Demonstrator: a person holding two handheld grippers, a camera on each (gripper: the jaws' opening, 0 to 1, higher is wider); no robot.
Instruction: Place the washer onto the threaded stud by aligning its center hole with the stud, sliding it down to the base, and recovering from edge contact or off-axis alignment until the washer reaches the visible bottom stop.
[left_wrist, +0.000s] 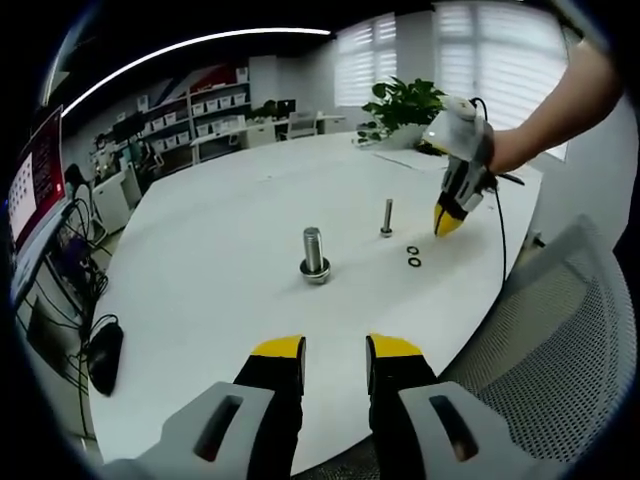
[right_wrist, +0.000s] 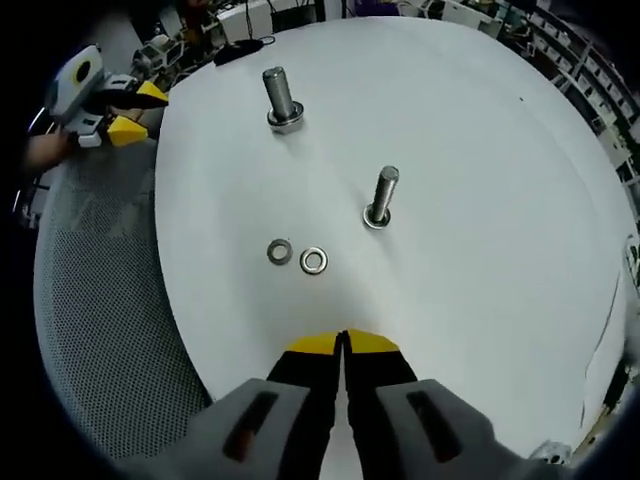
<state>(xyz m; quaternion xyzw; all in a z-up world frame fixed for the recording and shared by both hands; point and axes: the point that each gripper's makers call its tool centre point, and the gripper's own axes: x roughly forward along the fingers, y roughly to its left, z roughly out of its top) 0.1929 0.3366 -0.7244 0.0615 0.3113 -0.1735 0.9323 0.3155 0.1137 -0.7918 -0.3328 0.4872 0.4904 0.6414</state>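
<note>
Two small washers (right_wrist: 280, 251) (right_wrist: 314, 261) lie side by side on the white table (right_wrist: 450, 130); in the left gripper view they show as two dark rings (left_wrist: 413, 250) (left_wrist: 414, 262). A thin threaded stud (right_wrist: 382, 197) stands upright just beyond them, also visible as the stud (left_wrist: 387, 217). A thicker bolt (left_wrist: 314, 255) stands upright on its head, seen too as the bolt (right_wrist: 280, 99). My right gripper (right_wrist: 345, 343) is shut with nothing in it, hovering just short of the washers; it shows as the right gripper (left_wrist: 446, 222). My left gripper (left_wrist: 335, 352) is open at the table's near edge, apart from everything, and appears as the left gripper (right_wrist: 128, 112).
A grey mesh chair (left_wrist: 580, 330) stands by the table edge, also seen as the chair (right_wrist: 95, 300). A potted plant (left_wrist: 400, 105) sits at the table's far end. Shelves and desks line the room behind. A black mouse (left_wrist: 104, 355) lies off to the left.
</note>
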